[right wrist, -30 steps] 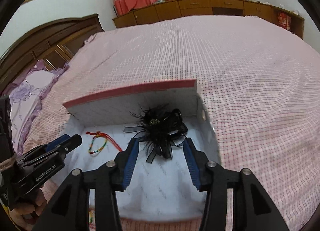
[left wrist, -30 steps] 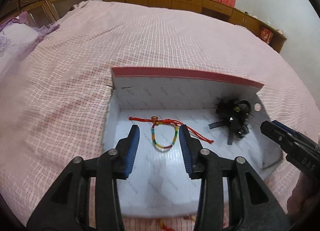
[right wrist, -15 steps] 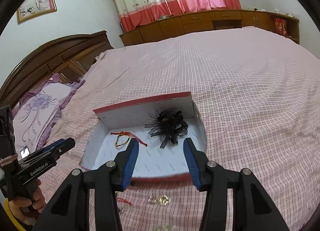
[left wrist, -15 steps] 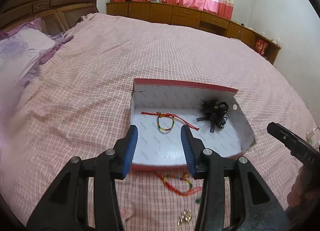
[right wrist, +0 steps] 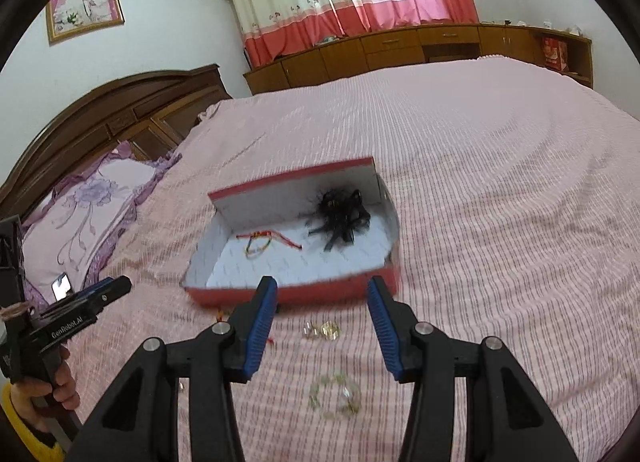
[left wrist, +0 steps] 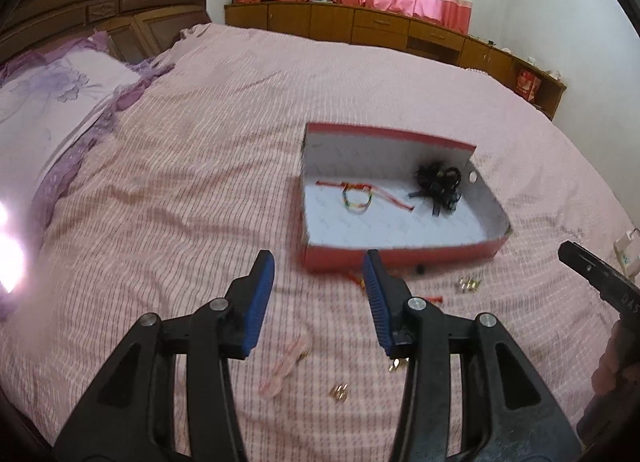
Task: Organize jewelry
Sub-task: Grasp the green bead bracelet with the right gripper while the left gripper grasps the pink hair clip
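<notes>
Lying low in the frame between the gaping, empty right hand-held gripper [right wrist: 322, 326] fingers, gold rings [right wrist: 322, 329] sit nearest; left hand-held gripper [left wrist: 320, 294] also open.

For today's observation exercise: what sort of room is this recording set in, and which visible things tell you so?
Most likely a home bedroom. A wide bed with a pink checked bedspread fills the view, with a carved wooden headboard and a purple floral pillow; a framed portrait hangs on the wall.
</notes>
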### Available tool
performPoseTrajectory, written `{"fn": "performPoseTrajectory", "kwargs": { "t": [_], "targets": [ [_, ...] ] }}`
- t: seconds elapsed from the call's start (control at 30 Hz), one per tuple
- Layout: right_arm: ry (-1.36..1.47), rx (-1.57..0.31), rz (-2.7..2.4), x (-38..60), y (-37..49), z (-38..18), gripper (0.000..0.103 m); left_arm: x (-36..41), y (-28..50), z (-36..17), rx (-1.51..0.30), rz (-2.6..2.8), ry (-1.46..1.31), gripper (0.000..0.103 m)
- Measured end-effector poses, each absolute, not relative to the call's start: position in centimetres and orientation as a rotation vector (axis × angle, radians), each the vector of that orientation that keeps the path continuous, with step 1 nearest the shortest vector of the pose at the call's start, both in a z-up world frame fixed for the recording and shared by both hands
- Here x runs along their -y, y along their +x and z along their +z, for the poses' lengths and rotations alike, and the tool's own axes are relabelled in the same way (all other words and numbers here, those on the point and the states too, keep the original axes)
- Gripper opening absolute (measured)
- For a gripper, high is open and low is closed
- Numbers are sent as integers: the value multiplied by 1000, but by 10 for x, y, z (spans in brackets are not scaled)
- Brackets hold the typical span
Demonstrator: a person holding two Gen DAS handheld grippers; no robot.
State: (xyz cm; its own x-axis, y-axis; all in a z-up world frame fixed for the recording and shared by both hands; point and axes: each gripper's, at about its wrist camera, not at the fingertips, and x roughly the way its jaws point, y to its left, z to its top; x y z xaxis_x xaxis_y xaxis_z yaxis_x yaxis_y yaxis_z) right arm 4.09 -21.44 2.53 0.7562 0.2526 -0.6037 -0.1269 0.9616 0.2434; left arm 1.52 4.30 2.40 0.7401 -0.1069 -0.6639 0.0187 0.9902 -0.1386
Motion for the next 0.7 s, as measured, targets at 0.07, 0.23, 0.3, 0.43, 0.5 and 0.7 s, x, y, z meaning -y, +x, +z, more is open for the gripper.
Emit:
{"fn": "performPoseTrajectory", "kwargs": {
  "t": [0.07, 0.23, 0.3, 0.43, 0.5, 0.7],
  "targets": [
    [180, -697, 205, 214, 34, 18, 50, -45, 11, 17, -749, -68, -125, 38],
    [157, -744, 194, 212, 23, -5, 50, -48, 7, -5, -805, -53, -115, 38],
    [152, -764, 192, 212, 21, -14, 50, -49, 6, -13, -825, -57, -122, 38],
    [152, -816, 188, 211, 19, -34, 50, -50, 3, -28, -860, -49, -107, 38],
    [154, -836, 187, 210, 19, -42, 50, -51, 2, -35, -876, -49, -108, 38],
    [150, -894, 182, 208, 22, -64, 50, -55, 0, -59, -927, -40, -118, 38]
  ]
}}
